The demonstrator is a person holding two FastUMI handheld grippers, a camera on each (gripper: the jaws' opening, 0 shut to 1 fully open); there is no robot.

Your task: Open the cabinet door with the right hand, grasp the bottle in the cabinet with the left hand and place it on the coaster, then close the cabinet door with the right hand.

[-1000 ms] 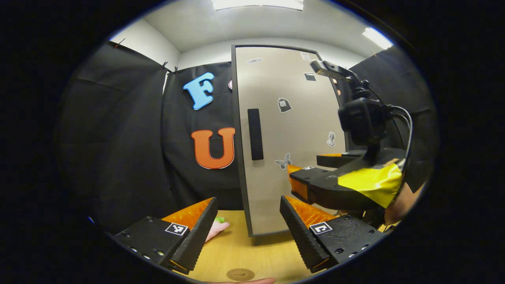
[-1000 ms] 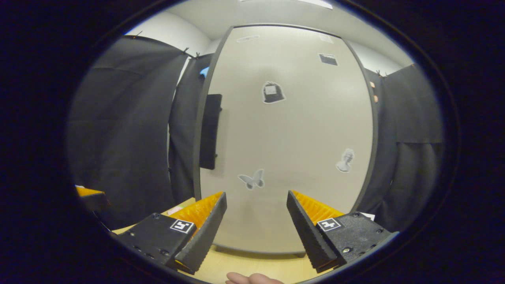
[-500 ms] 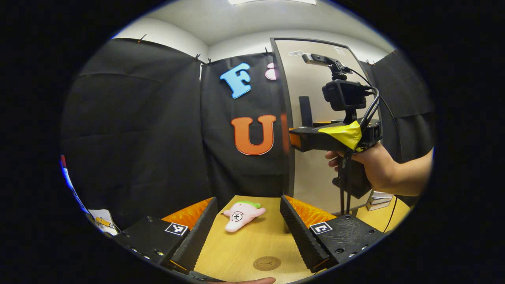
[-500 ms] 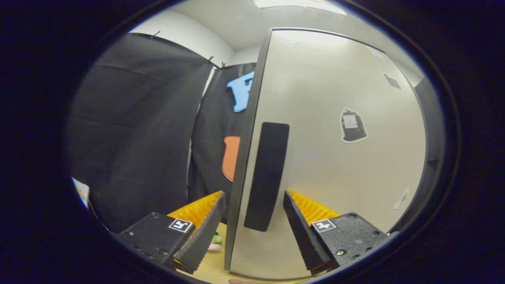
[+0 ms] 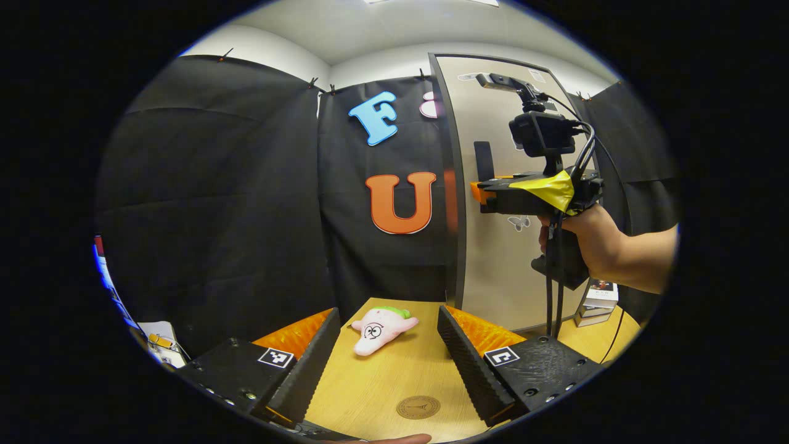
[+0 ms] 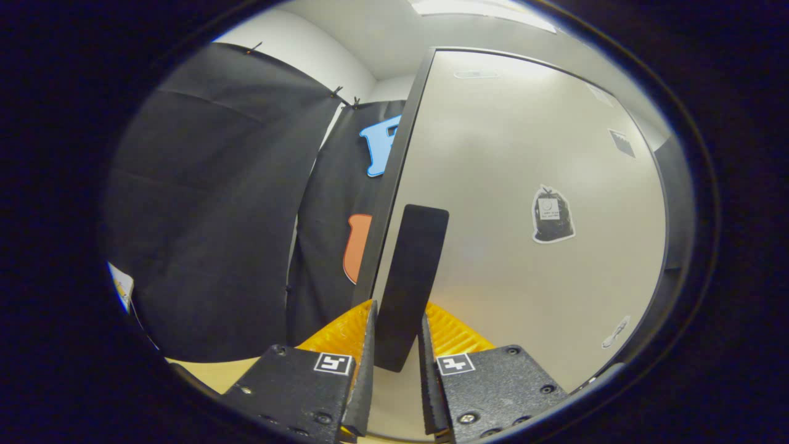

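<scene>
Wooden table [image 5: 382, 376] | right claw [image 6: 394, 345] clenched on door handle [image 6: 410, 283] | left claw [image 5: 388, 351] released | no legible writing

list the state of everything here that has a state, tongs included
grey cabinet door: shut, flush with its frame
black upright door handle: clamped between the right tongs
right tongs: shut on the handle
left tongs: open, holding nothing
pink star-shaped plush toy: lying flat on the wooden table
round brown coaster: bare
</scene>
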